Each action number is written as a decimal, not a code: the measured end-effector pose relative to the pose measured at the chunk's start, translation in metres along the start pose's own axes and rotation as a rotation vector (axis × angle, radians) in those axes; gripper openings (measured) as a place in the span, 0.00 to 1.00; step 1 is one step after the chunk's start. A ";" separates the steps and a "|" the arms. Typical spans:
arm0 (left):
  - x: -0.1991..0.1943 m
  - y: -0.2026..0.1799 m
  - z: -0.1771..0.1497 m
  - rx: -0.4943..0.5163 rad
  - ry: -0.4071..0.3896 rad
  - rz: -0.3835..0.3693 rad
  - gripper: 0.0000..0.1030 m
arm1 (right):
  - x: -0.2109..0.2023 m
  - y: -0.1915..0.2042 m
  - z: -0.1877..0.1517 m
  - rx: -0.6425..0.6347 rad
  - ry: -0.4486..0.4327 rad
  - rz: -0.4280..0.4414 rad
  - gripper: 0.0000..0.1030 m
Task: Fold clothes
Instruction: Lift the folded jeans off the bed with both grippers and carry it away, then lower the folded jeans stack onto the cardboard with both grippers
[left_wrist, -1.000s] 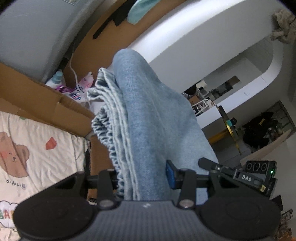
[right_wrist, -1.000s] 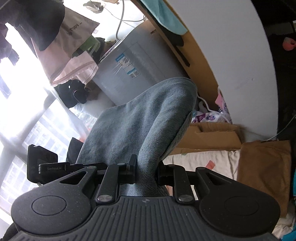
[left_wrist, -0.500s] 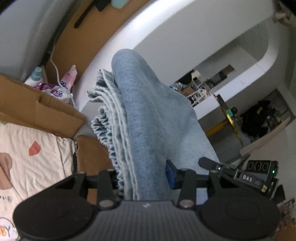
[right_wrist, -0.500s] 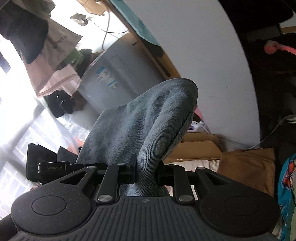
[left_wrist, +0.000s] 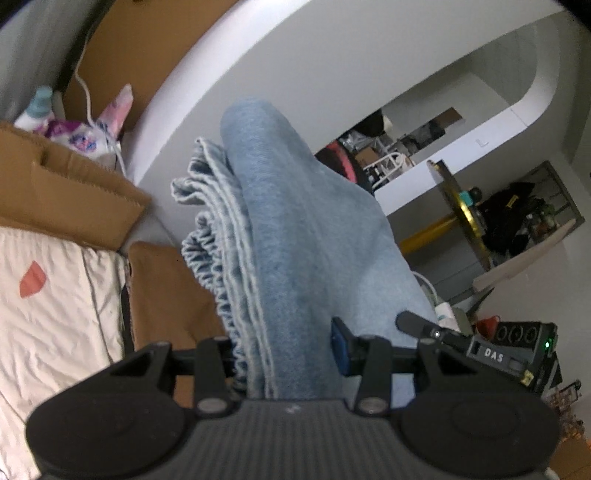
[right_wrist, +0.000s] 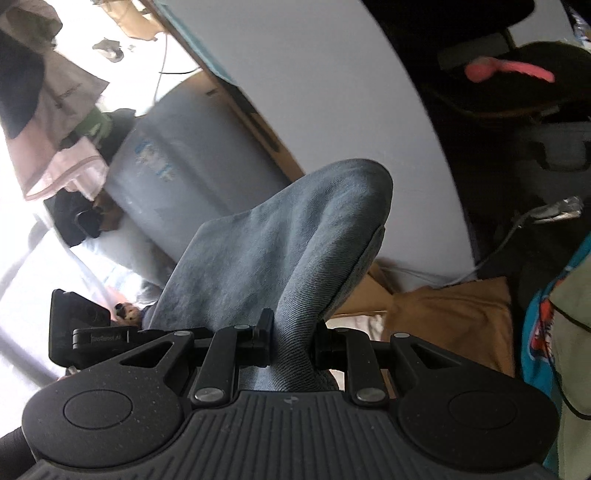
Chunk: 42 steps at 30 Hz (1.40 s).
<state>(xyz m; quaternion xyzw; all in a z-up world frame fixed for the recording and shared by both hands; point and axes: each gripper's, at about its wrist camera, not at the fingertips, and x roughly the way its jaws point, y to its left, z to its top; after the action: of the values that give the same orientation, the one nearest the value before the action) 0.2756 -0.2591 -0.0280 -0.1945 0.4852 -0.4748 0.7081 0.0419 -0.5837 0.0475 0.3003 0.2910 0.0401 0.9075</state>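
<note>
Left wrist view: both claws, still clamping the denim garment (left_wrist: 295, 236), have sunk.

- Left gripper (left_wrist: 288, 354): fingertips hidden under the blue denim garment (left_wrist: 295, 229); pad contact not visible.
- Right gripper (right_wrist: 291, 339): fingertips likewise buried in the denim garment (right_wrist: 280, 251).
- Garment: lower part cut off behind the gripper bodies in both views; type of garment cannot be told.
- Grey container (right_wrist: 177, 173) left of the garment, right view: motion-blurred, label unreadable.
- Shelf clutter (left_wrist: 517, 218) right of the garment, left view: too small to identify.
- Patterned sheet (left_wrist: 48, 295) left of the garment: cut by the frame edge.
</note>
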 end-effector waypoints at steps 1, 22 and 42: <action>0.007 0.003 0.000 0.005 0.003 -0.001 0.43 | 0.003 -0.006 -0.003 -0.001 -0.005 -0.008 0.20; 0.131 0.085 -0.031 -0.066 0.033 -0.011 0.43 | 0.087 -0.125 -0.049 -0.001 0.010 -0.151 0.20; 0.208 0.112 -0.016 -0.096 0.049 -0.010 0.42 | 0.142 -0.166 -0.049 -0.094 0.021 -0.341 0.20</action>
<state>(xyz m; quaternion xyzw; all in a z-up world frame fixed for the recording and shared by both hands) 0.3316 -0.3820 -0.2218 -0.2189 0.5236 -0.4590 0.6835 0.1154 -0.6585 -0.1502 0.2032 0.3450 -0.0975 0.9111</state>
